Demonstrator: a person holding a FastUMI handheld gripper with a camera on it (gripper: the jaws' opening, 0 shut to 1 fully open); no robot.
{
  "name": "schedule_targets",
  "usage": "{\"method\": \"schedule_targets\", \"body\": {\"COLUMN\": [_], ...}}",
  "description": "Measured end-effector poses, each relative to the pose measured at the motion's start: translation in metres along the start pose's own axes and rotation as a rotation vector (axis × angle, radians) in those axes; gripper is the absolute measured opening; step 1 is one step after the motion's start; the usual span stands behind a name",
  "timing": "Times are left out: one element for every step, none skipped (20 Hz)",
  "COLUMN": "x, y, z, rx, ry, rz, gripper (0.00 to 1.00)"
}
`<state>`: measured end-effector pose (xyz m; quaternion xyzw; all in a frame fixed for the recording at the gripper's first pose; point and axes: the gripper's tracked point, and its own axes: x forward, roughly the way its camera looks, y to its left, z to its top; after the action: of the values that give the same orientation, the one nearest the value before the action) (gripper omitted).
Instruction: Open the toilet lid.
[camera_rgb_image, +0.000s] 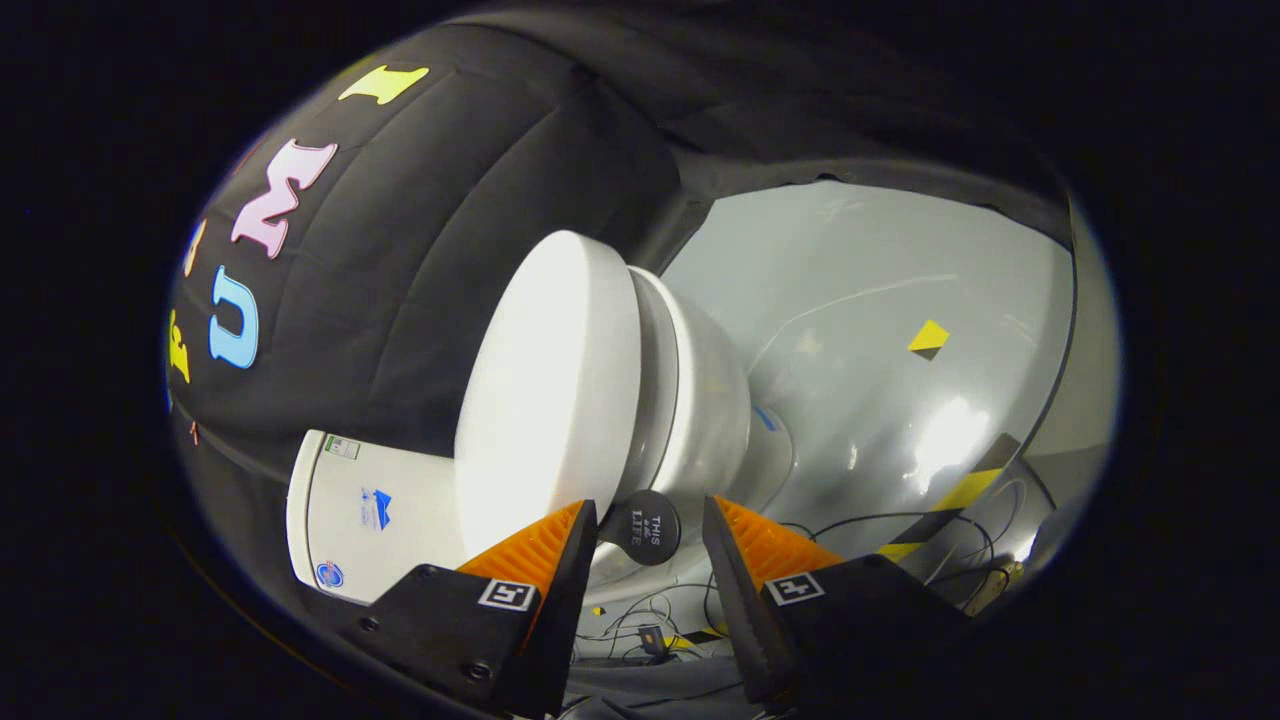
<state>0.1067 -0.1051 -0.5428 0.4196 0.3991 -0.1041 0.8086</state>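
The view is rolled sideways, so the white toilet lies across it. Its oval lid rests down against the seat and bowl, with a thin seam between them. The tank stands behind the lid against the black cloth wall. A round black tab sticks out from the lid's front edge. My gripper is open, and the tab sits just ahead of the gap between the fingertips. Neither finger touches the tab or the lid.
A glossy grey floor spreads beyond the bowl, with a small yellow marker on it. A strip of yellow and black tape and loose cables lie near the toilet's base.
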Motion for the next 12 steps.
{"method": "schedule_targets", "body": {"x": [0.006, 0.009, 0.013, 0.007, 0.029, 0.014, 0.014, 0.023, 0.007, 0.011, 0.006, 0.01], "y": [0.002, 0.001, 0.0, -0.002, -0.001, 0.0, 0.0, 0.0, 0.001, -0.001, 0.0, 0.004], "z": [-0.002, -0.004, -0.004, 0.0, -0.003, -0.002, -0.001, -0.005, 0.005, 0.0, 0.003, 0.002], "rx": [0.002, 0.0, 0.006, 0.015, 0.025, 0.027, 0.019, 0.016, 0.015, -0.003, -0.012, -0.026], "ry": [0.007, 0.009, 0.003, -0.002, -0.003, -0.005, -0.007, -0.02, -0.03, -0.017, -0.03, -0.026], "rz": [0.007, -0.001, 0.005, 0.0, 0.012, 0.013, 0.02, 0.032, 0.037, 0.033, 0.038, 0.036], "gripper": [0.68, 0.68, 0.68, 0.58, 0.47, 0.36, 0.33, 0.34, 0.26, 0.18, 0.18, 0.18]}}
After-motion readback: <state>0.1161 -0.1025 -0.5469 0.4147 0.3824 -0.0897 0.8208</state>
